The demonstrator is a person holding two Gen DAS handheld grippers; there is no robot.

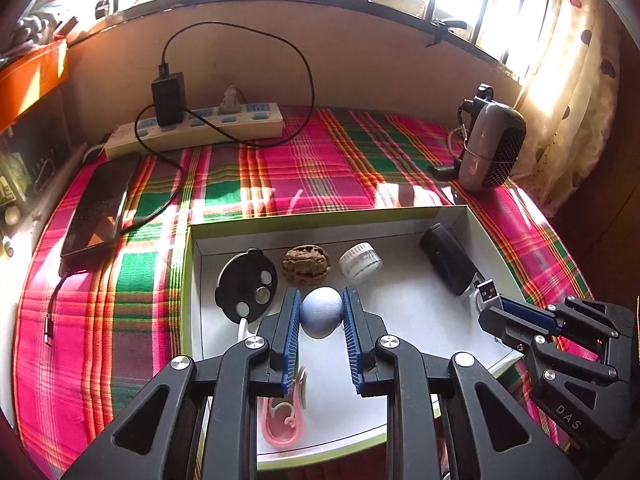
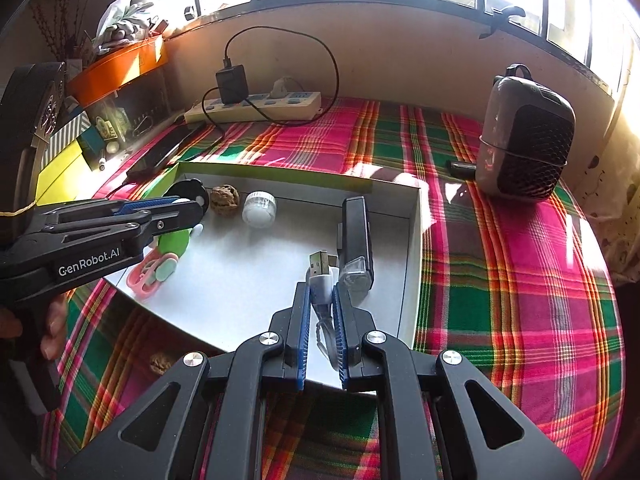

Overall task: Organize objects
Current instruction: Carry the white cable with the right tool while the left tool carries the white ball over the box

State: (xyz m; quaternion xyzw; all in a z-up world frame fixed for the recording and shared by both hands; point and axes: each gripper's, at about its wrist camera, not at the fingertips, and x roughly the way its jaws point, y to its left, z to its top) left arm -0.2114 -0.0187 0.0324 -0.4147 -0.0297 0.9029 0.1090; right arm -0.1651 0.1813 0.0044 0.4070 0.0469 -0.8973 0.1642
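A shallow white box with a green rim (image 1: 192, 280) (image 2: 416, 240) lies on the plaid cloth. My left gripper (image 1: 321, 302) is shut on a pale blue egg-shaped ball (image 1: 321, 312) and holds it over the box. My right gripper (image 2: 320, 292) is shut on a white USB cable (image 2: 320, 280) at the box's right side; its plug (image 1: 489, 290) points up. In the box lie a black disc (image 1: 246, 284), a walnut (image 1: 306, 268), a small white jar (image 1: 360, 262), a black rectangular device (image 1: 448, 264) and a pink item (image 1: 282, 420).
A phone (image 1: 100, 208) on a charging cable lies left of the box. A power strip (image 1: 192, 128) with a black charger sits at the back. A grey speaker-like device (image 2: 524, 136) stands at the back right. Another walnut (image 2: 160, 362) lies on the cloth.
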